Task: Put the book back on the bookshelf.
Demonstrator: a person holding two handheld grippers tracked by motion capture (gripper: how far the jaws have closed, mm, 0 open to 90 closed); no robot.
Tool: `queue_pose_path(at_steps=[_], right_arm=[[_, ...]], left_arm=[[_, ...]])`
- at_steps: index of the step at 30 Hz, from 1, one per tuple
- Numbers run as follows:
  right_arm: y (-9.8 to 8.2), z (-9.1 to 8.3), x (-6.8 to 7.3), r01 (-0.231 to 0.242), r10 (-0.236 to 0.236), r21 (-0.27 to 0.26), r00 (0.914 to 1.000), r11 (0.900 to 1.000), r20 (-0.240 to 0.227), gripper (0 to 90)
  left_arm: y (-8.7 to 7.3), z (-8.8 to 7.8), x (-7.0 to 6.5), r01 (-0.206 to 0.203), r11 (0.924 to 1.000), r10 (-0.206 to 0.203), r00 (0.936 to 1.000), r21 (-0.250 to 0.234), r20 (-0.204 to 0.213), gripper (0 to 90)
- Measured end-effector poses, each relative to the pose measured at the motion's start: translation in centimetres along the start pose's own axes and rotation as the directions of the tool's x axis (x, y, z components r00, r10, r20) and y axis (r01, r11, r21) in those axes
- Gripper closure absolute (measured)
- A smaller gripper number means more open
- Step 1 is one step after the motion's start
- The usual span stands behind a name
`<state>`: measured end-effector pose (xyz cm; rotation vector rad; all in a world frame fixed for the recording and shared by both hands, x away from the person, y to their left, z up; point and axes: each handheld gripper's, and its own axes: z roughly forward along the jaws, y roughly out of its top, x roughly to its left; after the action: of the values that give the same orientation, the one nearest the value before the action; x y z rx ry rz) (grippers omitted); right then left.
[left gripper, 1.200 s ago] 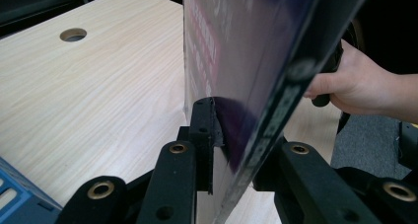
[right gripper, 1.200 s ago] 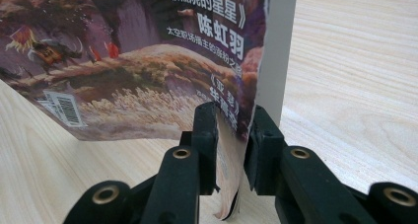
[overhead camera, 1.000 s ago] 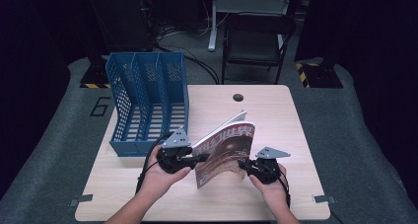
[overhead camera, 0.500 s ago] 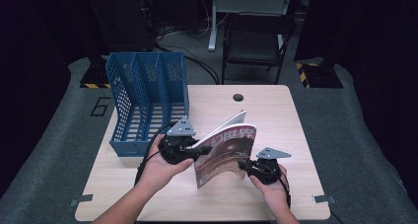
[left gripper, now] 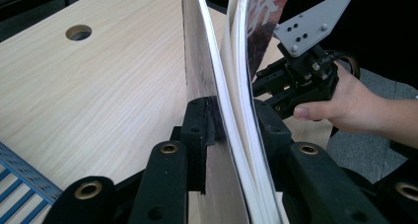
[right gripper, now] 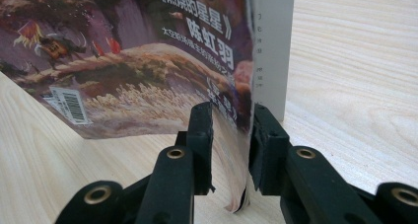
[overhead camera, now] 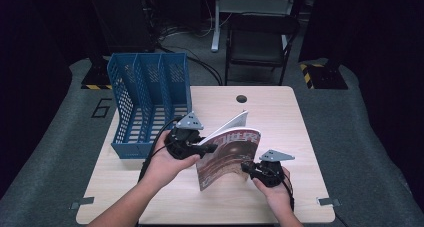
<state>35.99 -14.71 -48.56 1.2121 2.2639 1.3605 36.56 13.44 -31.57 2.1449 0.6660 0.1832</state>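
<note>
Magazine (overhead camera: pixel 230 152) upright between both grippers, open table (overhead camera: pixel 280 117) beyond

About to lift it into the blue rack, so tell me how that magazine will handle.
Probably floppy: the magazine bows between the left gripper and the right gripper. Its glossy cover looks slippery, so it may slide from the jaws. The pages fan apart and could splay.

One magazine (overhead camera: pixel 229 149), one blue file rack (overhead camera: pixel 145 102), two tongs.
</note>
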Motion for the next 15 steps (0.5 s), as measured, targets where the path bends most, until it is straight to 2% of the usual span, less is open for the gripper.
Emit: queue_pose_path(at_steps=[7,11,15], right_arm=[[0.0,0.0,0.0,0.000,0.000,-0.005,1.0000,1.000,0.003,73.5],[0.0,0.0,0.0,0.000,0.000,-0.005,1.0000,1.000,0.000,73.6],[0.0,0.0,0.1,0.007,-0.007,-0.008,1.0000,1.000,-0.003,74.9]], left_arm=[[0.7,0.4,0.0,-0.020,0.9994,0.020,0.9998,0.029,0.000,72.1],[1.1,0.4,-0.2,-0.021,0.9995,0.021,0.9997,0.024,-0.013,72.2],[1.5,0.6,-0.1,-0.041,0.9985,0.041,0.9992,0.036,-0.003,72.6]])
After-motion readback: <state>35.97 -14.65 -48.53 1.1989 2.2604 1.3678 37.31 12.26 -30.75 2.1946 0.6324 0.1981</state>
